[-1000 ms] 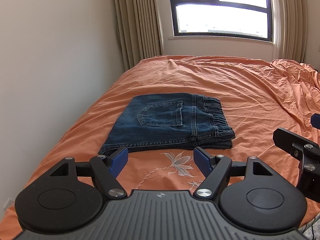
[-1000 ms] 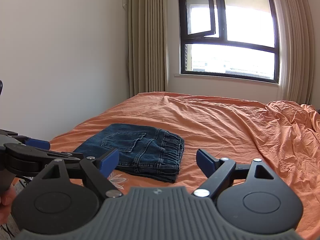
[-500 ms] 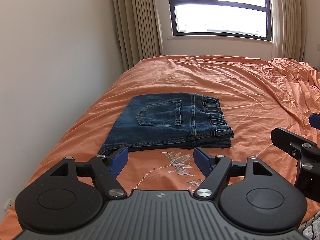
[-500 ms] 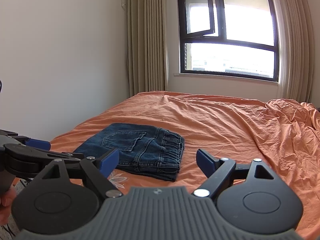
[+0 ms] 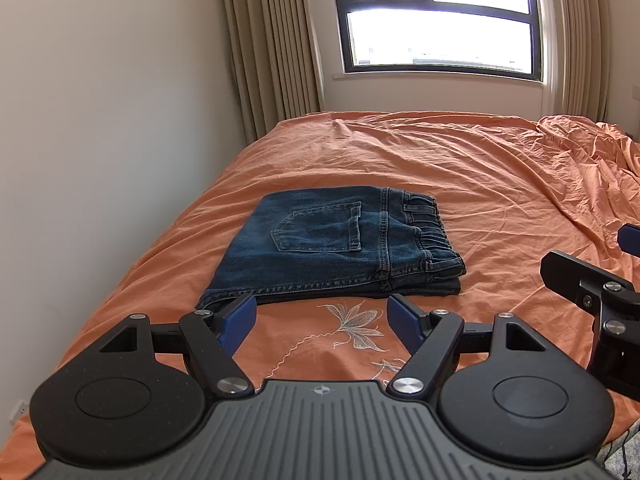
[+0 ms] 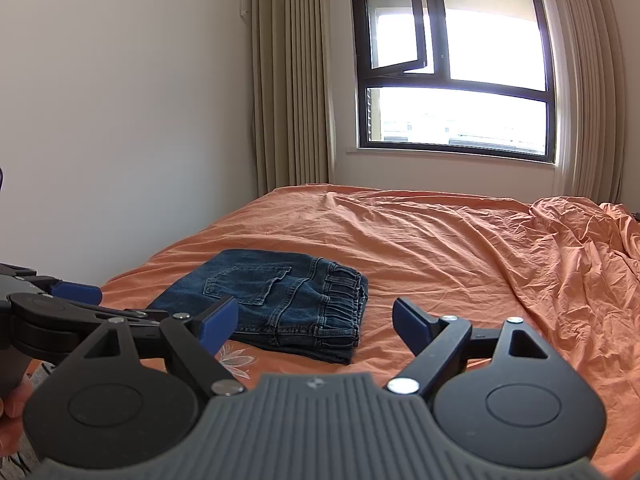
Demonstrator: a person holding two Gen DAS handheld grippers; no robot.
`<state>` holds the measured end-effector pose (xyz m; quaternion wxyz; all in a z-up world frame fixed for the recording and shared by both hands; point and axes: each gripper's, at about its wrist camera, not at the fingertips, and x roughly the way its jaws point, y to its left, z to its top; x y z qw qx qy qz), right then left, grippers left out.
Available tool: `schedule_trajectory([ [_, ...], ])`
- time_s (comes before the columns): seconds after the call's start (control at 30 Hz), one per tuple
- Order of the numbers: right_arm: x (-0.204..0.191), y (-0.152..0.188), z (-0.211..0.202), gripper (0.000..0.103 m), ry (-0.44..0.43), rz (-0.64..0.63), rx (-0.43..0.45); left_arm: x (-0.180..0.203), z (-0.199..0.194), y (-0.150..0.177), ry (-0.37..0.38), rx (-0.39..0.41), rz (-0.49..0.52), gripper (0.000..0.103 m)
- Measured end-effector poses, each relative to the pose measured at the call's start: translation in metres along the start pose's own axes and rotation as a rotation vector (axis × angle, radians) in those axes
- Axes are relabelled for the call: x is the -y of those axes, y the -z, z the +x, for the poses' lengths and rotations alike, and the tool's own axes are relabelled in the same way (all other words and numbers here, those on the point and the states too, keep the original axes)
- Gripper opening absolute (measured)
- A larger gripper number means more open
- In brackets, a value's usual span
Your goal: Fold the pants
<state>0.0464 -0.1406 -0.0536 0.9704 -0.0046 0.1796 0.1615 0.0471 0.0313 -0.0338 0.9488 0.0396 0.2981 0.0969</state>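
Pants [image 5: 336,246]: dark blue denim, folded into a flat rectangular stack, back pocket up, elastic waistband on the side away from the wall; lying on the bed [image 5: 460,168] near its wall-side edge. Bed: orange sheet, smooth around the pants, heavily rumpled far from them toward the opposite side; embroidered flower [image 5: 354,322] on the sheet just in front of the pants. Left gripper [image 5: 322,318]: jaws wide apart, blue pads, holding nothing, in front of the pants and clear of them. Right gripper [image 6: 314,320]: jaws wide apart, empty, also short of the pants, on their waistband side. Window [image 6: 456,76]: dark frame, one pane swung open, beyond the pants at the bed's far end. Curtains [image 6: 290,76]: beige, flanking the window. Wall [image 5: 112,120]: plain, alongside the pants.
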Motion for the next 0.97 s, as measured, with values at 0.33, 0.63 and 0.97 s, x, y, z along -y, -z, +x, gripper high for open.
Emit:
schedule_trajectory([
  [0.33, -0.002, -0.002, -0.001, 0.081, -0.002, -0.004, 0.003, 0.0, -0.001, -0.001, -0.003, 0.003, 0.003, 0.087],
  [0.63, -0.002, -0.003, -0.003, 0.081, -0.006, -0.006, 0.008, -0.003, 0.0, -0.005, -0.002, 0.003, 0.004, 0.087],
  [0.97, -0.003, -0.003, -0.004, 0.081, 0.0, 0.007, -0.002, 0.0, -0.002, -0.01, -0.001, 0.021, 0.018, 0.087],
])
